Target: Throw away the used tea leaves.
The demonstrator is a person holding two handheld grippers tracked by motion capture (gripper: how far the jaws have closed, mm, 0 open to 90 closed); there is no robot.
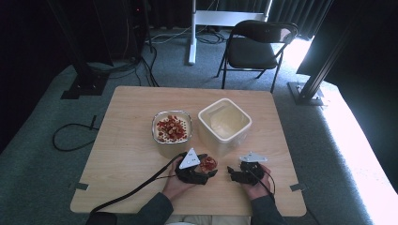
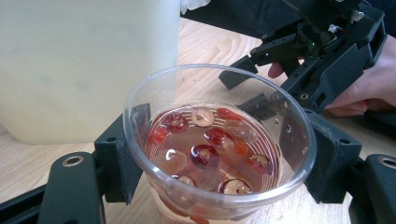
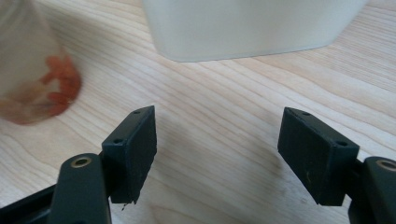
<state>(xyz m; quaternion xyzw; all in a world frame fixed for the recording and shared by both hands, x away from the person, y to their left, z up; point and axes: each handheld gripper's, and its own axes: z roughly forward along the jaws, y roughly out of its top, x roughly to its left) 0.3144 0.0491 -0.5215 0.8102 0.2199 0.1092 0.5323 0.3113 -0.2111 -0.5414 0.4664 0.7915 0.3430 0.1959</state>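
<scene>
A clear plastic cup (image 2: 205,154) with red and pale fruit pieces in liquid stands on the table near its front edge. My left gripper (image 2: 219,142) is shut on it, one black pad against each side of the cup wall. From above, the cup (image 1: 208,163) sits between the left gripper's (image 1: 210,169) jaws. My right gripper (image 1: 232,172) lies just to the right of it, pointing toward the cup. Its jaws (image 3: 217,149) stand apart over bare wood with nothing between them. The cup (image 3: 32,79) appears blurred at the upper left of the right gripper view.
A square white tub (image 1: 224,123) stands open just behind the cup, close to both grippers. Left of it is a glass container (image 1: 172,127) topped with red fruit pieces. The wooden table (image 1: 126,154) has free room at left. A folding chair (image 1: 256,44) stands beyond it.
</scene>
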